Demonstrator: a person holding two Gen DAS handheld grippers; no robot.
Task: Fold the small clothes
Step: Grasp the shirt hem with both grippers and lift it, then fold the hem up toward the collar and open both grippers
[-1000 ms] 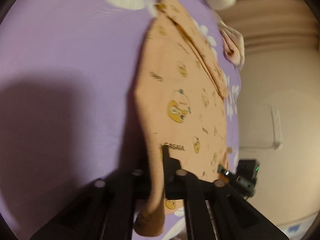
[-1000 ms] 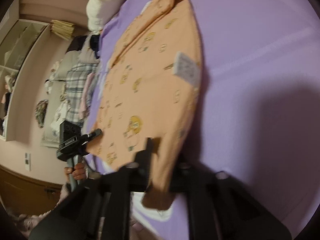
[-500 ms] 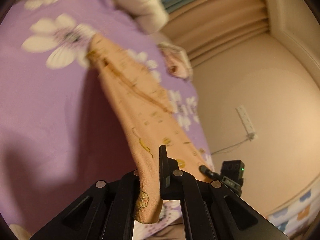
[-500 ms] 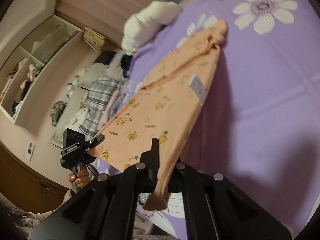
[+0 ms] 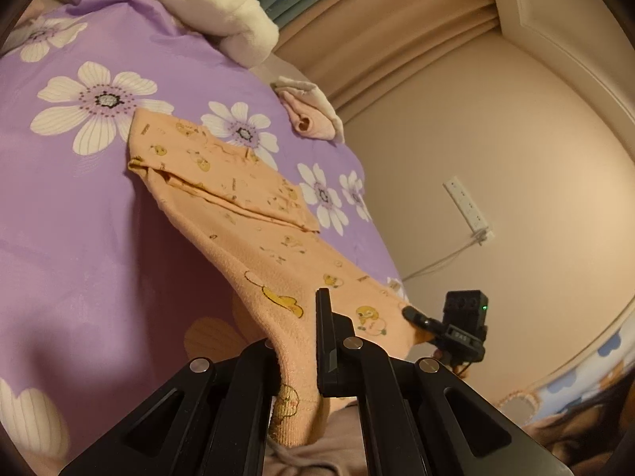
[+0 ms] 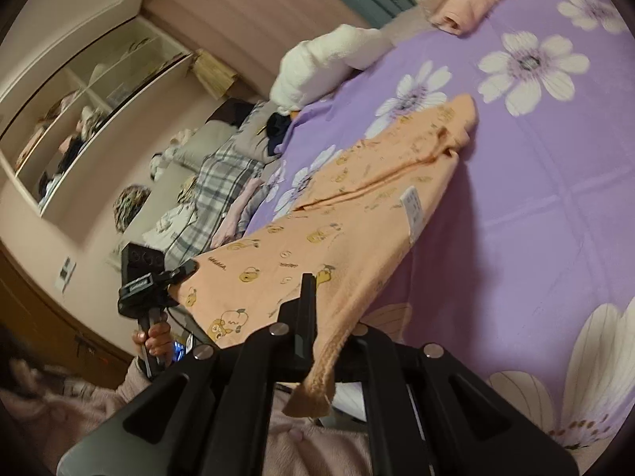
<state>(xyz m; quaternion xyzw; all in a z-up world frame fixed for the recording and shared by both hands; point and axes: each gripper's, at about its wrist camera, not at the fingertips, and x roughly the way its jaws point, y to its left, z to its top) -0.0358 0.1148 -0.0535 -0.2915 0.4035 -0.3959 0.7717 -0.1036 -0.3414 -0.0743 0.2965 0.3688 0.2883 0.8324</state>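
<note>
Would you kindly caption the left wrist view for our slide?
Left gripper shut on the orange garment's near corner, lifting it off the purple floral bedsheet.

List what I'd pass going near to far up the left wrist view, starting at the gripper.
left gripper shut on the orange garment's near corner → orange garment sloping down to the purple flowered bedspread → white flower print past its far end → white fluffy bundle at the bed's far edge.

A peach-orange small garment printed with yellow chicks lies on a purple bedsheet patterned with white flowers, beside a cream fluffy blanket.
</note>
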